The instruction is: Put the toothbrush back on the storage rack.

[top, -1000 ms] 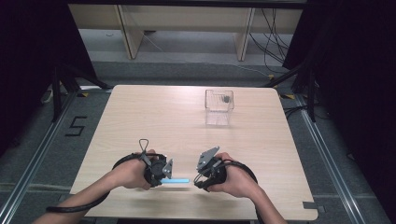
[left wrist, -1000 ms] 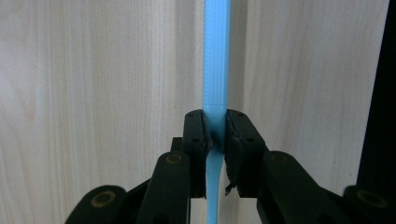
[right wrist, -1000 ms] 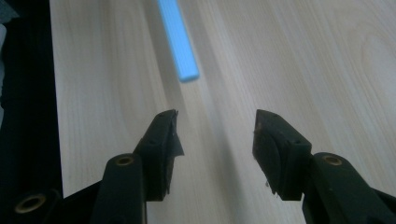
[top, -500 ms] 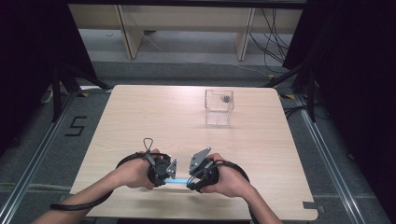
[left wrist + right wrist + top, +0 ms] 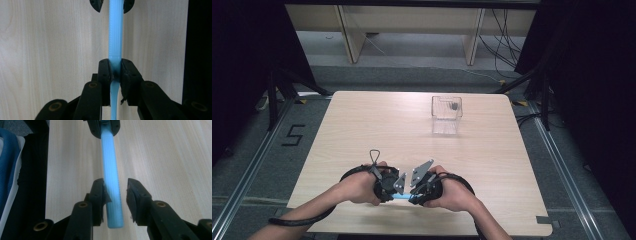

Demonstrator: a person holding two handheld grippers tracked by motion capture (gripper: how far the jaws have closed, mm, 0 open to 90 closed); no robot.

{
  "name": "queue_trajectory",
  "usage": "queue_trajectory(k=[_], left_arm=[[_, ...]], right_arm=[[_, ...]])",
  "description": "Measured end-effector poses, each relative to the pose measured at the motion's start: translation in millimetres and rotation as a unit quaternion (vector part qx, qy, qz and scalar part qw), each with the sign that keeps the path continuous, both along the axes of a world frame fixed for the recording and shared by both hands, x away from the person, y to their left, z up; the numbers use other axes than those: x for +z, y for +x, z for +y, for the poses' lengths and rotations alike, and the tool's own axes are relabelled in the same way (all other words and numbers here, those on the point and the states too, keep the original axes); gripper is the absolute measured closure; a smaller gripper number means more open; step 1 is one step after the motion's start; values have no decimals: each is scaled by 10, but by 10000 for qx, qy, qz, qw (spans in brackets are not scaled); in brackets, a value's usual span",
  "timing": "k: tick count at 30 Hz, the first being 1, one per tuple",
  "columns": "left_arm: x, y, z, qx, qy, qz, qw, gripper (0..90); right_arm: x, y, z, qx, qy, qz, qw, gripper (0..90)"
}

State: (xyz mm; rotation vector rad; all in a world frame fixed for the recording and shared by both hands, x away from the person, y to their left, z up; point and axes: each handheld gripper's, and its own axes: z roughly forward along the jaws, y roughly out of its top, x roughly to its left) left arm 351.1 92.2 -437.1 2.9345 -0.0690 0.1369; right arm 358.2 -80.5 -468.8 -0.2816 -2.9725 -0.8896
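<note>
Two grippers meet at the near edge of the table (image 5: 362, 130), and a light blue ridged stick (image 5: 402, 196) runs level between them. Starting on my left, my left hand (image 5: 357, 187) carries the left gripper (image 5: 396, 189), which points toward my right. Its jaws are pressed tight on one end of the blue stick (image 5: 115, 37); in the left gripper view both pads (image 5: 103, 72) squeeze the plastic, and a thin curved tail of it comes back between the jaws toward the camera. From that grip the stick runs straight ahead, away from the gripper, over the pale wood, and at its far end the tips of the other gripper's jaws stand on either side of it. Moving rightward, my right hand (image 5: 454, 192) holds the right gripper (image 5: 414, 192), aimed back at the left one. Its jaws have just been closing around the stick (image 5: 112, 195), with the stick's free end lying between them. In the right gripper view the pad on the left of the picture touches the plastic or nearly so, while the other pad (image 5: 132, 195) stands clear with a gap of wood showing, so this gripper has no grip on it. Well ahead of both grippers and off to my right stands a clear plastic box (image 5: 447, 114) with something small and dark inside.
</note>
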Motion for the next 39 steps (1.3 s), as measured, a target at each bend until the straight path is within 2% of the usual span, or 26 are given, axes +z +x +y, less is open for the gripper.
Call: queue_trajectory(k=[2,3,6,11,14,18,19,20,21,23,25,27,28,29,30,31,32,33,35,36,37,38,39], left_arm=[[11,3,-5,-80,41,-28,10000,780],[2,-10,-7,-13,-34,-3,10000,780],[0,-15,-21,-69,-22,-15,10000,780],[-23,-38,-25,-129,-52,32,9999,779],[-13,-48,-7,-30,-279,65,9996,748],[46,-41,59,163,-631,-22,9979,599],[56,-42,86,236,-723,-46,9971,569],[67,-42,117,329,-830,-61,9960,539],[74,-47,151,428,-963,-71,9944,513],[72,-70,217,614,-1325,-118,9892,468],[85,-85,286,822,-1689,-141,9821,394],[99,-102,361,959,-2039,-191,9741,358],[109,-106,401,991,-2128,-242,9718,351],[115,-110,439,1019,-2191,-298,9699,344],[122,-112,480,997,-2190,-357,9700,339],[113,-122,511,1050,-2276,-398,9673,336],[108,-127,545,1070,-2312,-417,9661,335],[95,-135,575,1117,-2390,-401,9637,331],[55,-147,630,1255,-2605,-361,9566,322],[23,-161,646,1422,-2809,-322,9486,321],[5,-161,672,1481,-2874,-326,9457,319],[5,-161,672,1481,-2874,-326,9457,318],[-32,-169,715,1623,-3047,-294,9380,318]], right_arm=[[-2,1,9,54,8,-6,10000,723],[-5,4,14,106,-1,-1,9999,735],[-13,-14,25,124,-32,68,9999,771],[-41,-38,23,237,-66,152,9996,784],[-53,-47,12,250,-74,139,9996,785],[-82,-38,-31,189,-134,210,9995,785],[-93,-30,-45,134,-130,126,9997,785],[-96,-29,-63,109,-127,159,9997,786],[-98,-27,-81,48,-130,138,9998,785],[-100,-27,-121,-85,-84,131,9998,785],[-93,-23,-169,-218,-40,96,9997,785],[-87,-21,-214,-349,9,10,9994,785],[-86,-4,-235,-280,48,-95,9996,785],[-71,-33,-260,-519,25,-31,9986,785],[-74,-7,-276,-411,99,-186,9989,785],[-78,-7,-292,-466,135,-149,9987,785],[-69,-12,-312,-547,130,-150,9983,785],[-73,-12,-323,-616,169,-163,9978,785],[-77,-7,-346,-675,178,-218,9973,785],[-83,-8,-356,-747,202,-245,9967,785],[-92,-1,-362,-722,231,-262,9968,785],[-95,-7,-371,-796,240,-249,9962,785],[-93,-11,-383,-879,225,-244,9956,785]])
